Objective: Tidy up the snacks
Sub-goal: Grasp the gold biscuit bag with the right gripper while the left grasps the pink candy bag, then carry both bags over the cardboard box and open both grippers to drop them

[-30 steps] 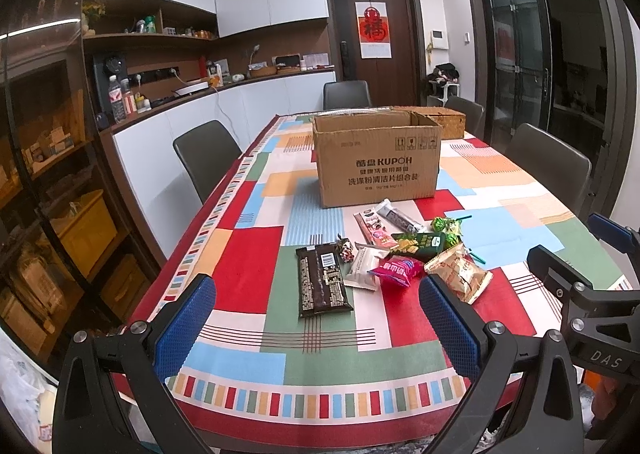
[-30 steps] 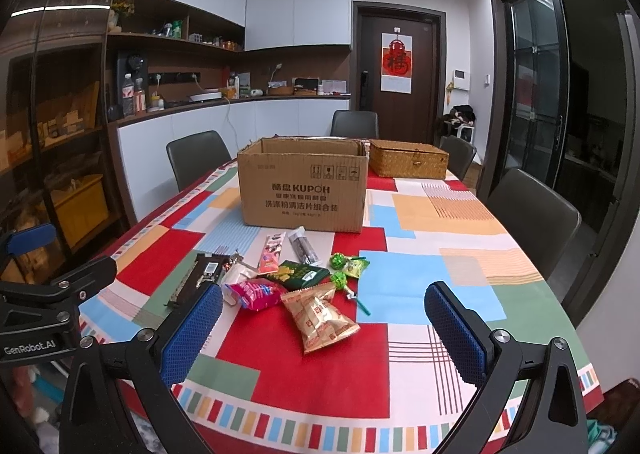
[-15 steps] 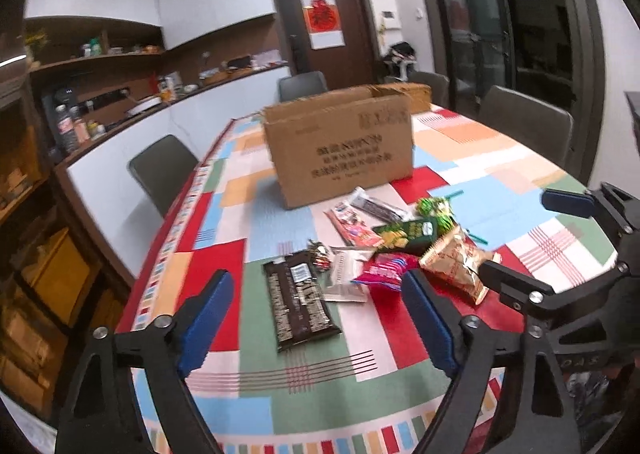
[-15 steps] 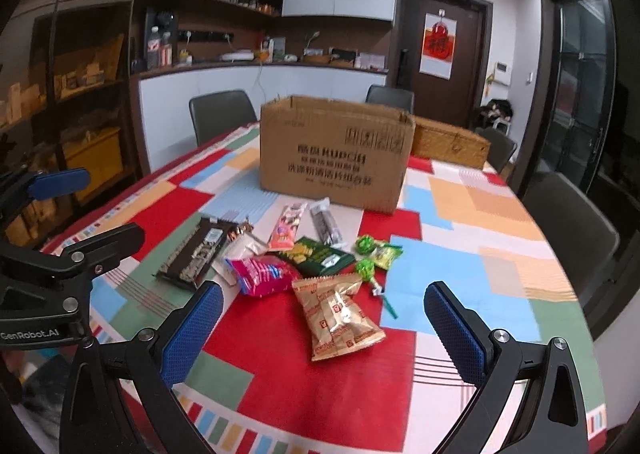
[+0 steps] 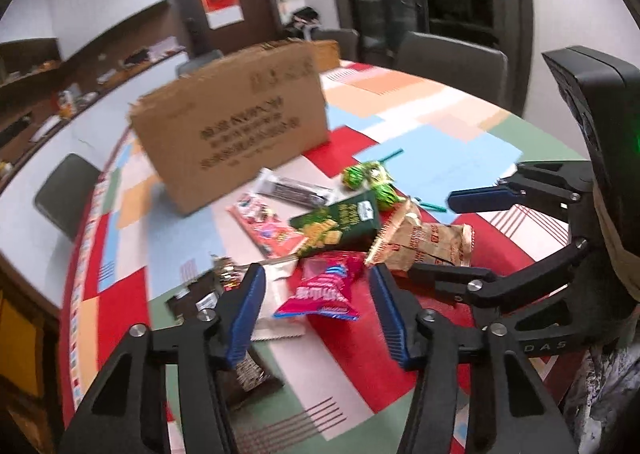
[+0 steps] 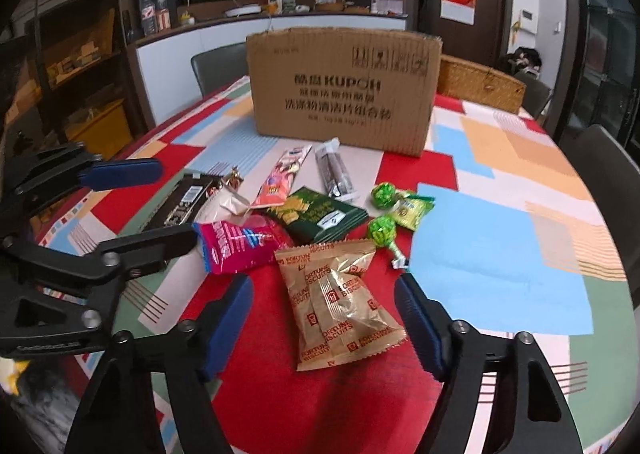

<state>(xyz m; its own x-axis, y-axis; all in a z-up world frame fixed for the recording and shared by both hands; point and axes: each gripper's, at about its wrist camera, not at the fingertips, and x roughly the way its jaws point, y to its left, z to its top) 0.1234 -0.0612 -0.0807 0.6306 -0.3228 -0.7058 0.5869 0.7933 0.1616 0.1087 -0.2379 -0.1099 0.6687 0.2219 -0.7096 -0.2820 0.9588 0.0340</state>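
Note:
Several snack packs lie on the patchwork tablecloth in front of a cardboard box point(image 6: 344, 90). My left gripper point(image 5: 316, 306) is open, its jaws either side of a pink snack bag point(image 5: 324, 290), just above it. My right gripper point(image 6: 324, 322) is open, astride a gold Fortune Biscuits bag point(image 6: 340, 302). Behind lie a dark green cracker pack point(image 6: 320, 214), a pink candy strip point(image 6: 282, 176), a dark bar in clear wrap point(image 6: 334, 170), green lollipops point(image 6: 382, 230) and a long dark chocolate pack point(image 6: 180, 204).
A wicker basket point(image 6: 480, 84) stands behind the box at the right. Grey chairs point(image 6: 600, 166) ring the table. Each gripper shows in the other's view: the right gripper point(image 5: 476, 230), the left gripper point(image 6: 136, 206). The tablecloth point(image 6: 500, 234) to the right is bare.
Both grippers have moved forward and down toward the snacks. The left now straddles the pink bag and the right straddles the gold biscuit bag. Both stay open.

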